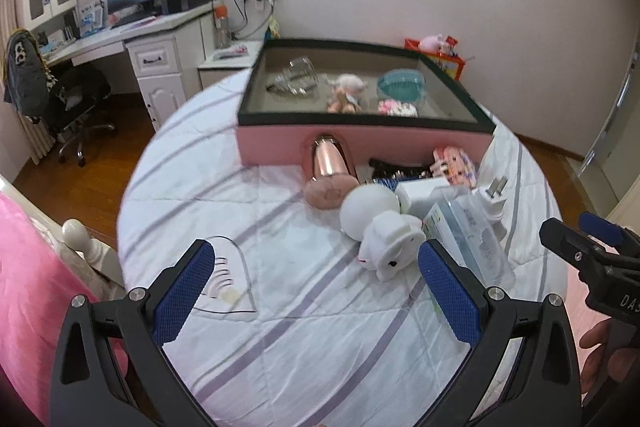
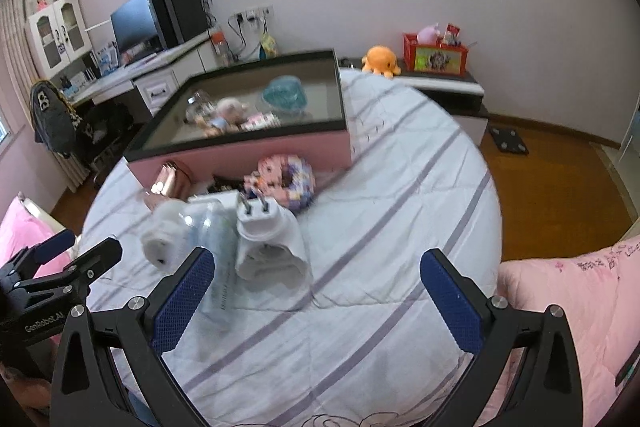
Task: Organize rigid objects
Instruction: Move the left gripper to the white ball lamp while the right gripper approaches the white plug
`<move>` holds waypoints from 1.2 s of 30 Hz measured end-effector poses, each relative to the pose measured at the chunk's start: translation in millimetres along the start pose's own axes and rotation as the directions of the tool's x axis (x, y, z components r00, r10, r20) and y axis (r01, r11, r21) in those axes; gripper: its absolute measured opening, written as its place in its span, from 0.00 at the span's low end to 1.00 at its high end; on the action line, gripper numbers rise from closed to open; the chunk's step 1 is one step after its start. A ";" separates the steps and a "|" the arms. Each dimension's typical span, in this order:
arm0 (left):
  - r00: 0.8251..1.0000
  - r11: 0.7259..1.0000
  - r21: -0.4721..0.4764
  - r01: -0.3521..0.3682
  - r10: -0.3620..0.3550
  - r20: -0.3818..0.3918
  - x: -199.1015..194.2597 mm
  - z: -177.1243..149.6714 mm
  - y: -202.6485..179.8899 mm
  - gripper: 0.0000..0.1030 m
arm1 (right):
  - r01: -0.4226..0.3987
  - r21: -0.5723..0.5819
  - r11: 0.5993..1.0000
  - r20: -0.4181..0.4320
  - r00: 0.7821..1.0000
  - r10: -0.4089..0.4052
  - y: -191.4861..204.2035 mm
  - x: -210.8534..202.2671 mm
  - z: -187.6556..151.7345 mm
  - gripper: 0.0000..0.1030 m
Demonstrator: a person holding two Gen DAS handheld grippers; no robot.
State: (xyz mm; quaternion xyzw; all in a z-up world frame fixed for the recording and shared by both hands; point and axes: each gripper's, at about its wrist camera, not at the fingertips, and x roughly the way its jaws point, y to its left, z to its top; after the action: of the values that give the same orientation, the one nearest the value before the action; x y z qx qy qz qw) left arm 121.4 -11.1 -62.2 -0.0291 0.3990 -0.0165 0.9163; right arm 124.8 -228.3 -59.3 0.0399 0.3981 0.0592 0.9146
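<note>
Bedspread (image 2: 400,187): white plug adapter (image 2: 272,247) just beyond open right gripper (image 2: 316,301).

On the bed (image 1: 304,307), a box (image 1: 360,141) sits behind the bottle (image 1: 332,167) — plug adapter (image 2: 272,239) right of it

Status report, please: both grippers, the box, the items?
Left hand-held gripper open, empty. Right hand-held gripper open, empty. Pink box partly filled. White plug adapter and other items on bed, outside box.

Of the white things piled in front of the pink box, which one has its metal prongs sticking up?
The white plug adapter, on the pile's right: two flat prongs point toward the box. The white rabbit figure beside it has none.
</note>
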 end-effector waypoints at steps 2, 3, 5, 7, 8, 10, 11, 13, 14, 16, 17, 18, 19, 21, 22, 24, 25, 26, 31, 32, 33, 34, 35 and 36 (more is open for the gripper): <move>1.000 1.000 0.001 0.007 -0.007 -0.024 11.4 -0.4 -3.9 1.00 | -0.009 -0.002 1.000 -0.021 1.000 0.008 -2.1 9.5 -2.0 1.00; 0.999 1.000 0.000 0.012 -0.012 -0.034 15.6 -0.9 -5.3 1.00 | -0.013 -0.002 1.000 -0.033 0.999 0.013 -3.3 14.9 -2.9 1.00; 0.998 1.000 0.003 0.020 -0.019 -0.056 26.0 -1.6 -10.7 1.00 | -0.024 0.003 1.000 -0.055 0.998 0.024 -5.0 24.1 -4.2 1.00; 0.997 1.000 0.006 0.028 -0.027 -0.074 34.8 -1.3 -15.1 1.00 | -0.037 0.012 0.999 -0.074 0.997 0.038 -7.3 32.4 -5.0 1.00; 0.996 0.999 0.005 0.032 -0.032 -0.077 37.1 -1.0 -16.2 1.00 | -0.043 0.017 0.999 -0.080 0.996 0.044 -8.2 35.3 -5.3 1.00; 0.996 0.999 -0.003 0.047 -0.047 -0.080 42.9 0.7 -18.9 1.00 | -0.060 0.025 0.998 -0.085 0.994 0.062 -9.5 40.0 -4.6 1.00; 0.995 0.999 -0.005 0.051 -0.051 -0.081 45.2 1.3 -20.0 1.00 | -0.068 0.025 0.997 -0.086 0.994 0.070 -8.7 42.0 -3.9 1.00; 0.995 0.999 -0.006 0.051 -0.051 -0.084 50.8 2.5 -21.5 1.00 | -0.089 0.015 0.996 -0.092 0.992 0.090 -4.7 46.8 -2.2 1.00; 0.995 0.999 -0.011 0.052 -0.053 -0.085 54.5 2.7 -22.0 1.00 | -0.100 0.011 0.995 -0.095 0.990 0.100 -2.6 49.7 -1.5 1.00; 0.995 0.998 -0.040 0.057 -0.060 -0.076 57.5 3.5 -17.6 1.00 | -0.115 0.022 0.993 -0.092 0.989 0.117 -2.1 54.4 1.5 1.00; 0.995 0.997 -0.051 0.065 -0.068 -0.077 60.1 4.2 -15.1 1.00 | -0.122 0.027 0.992 -0.096 0.988 0.124 -2.0 56.4 2.9 1.00; 0.994 0.996 -0.058 0.073 -0.077 -0.077 61.8 4.7 -13.0 1.00 | -0.127 0.031 0.991 -0.099 0.987 0.129 -2.3 58.8 4.3 1.00; 0.993 0.994 -0.070 0.080 -0.086 -0.077 64.0 4.9 -10.4 1.00 | -0.129 0.031 0.991 -0.100 0.986 0.131 -2.1 60.4 5.2 1.00; 0.993 0.993 -0.081 0.083 -0.090 -0.076 65.9 4.8 -7.5 0.99 | -0.147 0.028 0.989 -0.110 0.983 0.149 -1.0 64.3 7.8 1.00; 0.993 0.993 -0.084 0.081 -0.088 -0.077 66.2 5.0 -6.2 0.98 | -0.159 0.026 0.987 -0.117 0.980 0.161 -0.7 65.7 8.5 1.00; 0.992 0.993 -0.081 0.085 -0.092 -0.083 65.5 5.8 -3.0 0.91 | -0.173 0.018 0.985 -0.138 0.975 0.174 -1.8 68.9 8.7 1.00; 0.992 0.994 -0.074 0.083 -0.089 -0.088 65.4 6.6 -1.2 0.91 | -0.155 0.002 0.988 -0.152 0.976 0.154 -2.0 72.2 8.0 1.00; 0.992 0.994 -0.073 0.082 -0.088 -0.088 65.5 7.1 0.2 0.91 | -0.139 -0.017 0.990 -0.166 0.977 0.135 -1.6 75.3 5.9 1.00; 0.992 0.989 -0.116 0.089 -0.098 -0.079 71.1 5.3 1.4 0.93 | -0.137 -0.001 0.991 -0.153 0.979 0.135 0.2 79.5 4.4 1.00; 0.992 0.989 -0.120 0.089 -0.098 -0.074 71.2 4.6 2.0 0.93 | -0.131 0.002 0.991 -0.144 0.981 0.130 1.0 80.0 5.7 1.00; 0.992 0.988 -0.121 0.093 -0.102 -0.073 71.7 4.0 3.2 0.93 | -0.130 0.000 0.991 -0.141 0.982 0.129 1.4 81.2 6.7 1.00; 0.992 0.988 -0.118 0.096 -0.105 -0.071 71.9 3.6 4.6 0.93 | -0.132 -0.005 0.991 -0.138 0.982 0.130 1.8 81.3 6.9 1.00; 0.992 0.989 -0.114 0.099 -0.107 -0.070 71.3 3.6 5.2 0.90 | -0.134 -0.014 0.991 -0.134 0.982 0.131 3.3 81.2 6.9 0.99; 0.992 0.989 -0.109 0.100 -0.108 -0.069 69.8 3.3 5.8 0.86 | -0.137 -0.026 0.990 -0.130 0.983 0.132 5.2 81.4 6.8 0.99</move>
State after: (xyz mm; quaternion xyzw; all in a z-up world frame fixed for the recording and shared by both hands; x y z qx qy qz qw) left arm 171.4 -8.9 -111.3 -0.0975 0.4311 -0.0444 0.8959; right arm 184.4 -211.9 -112.9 0.0470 0.4514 0.1302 0.8815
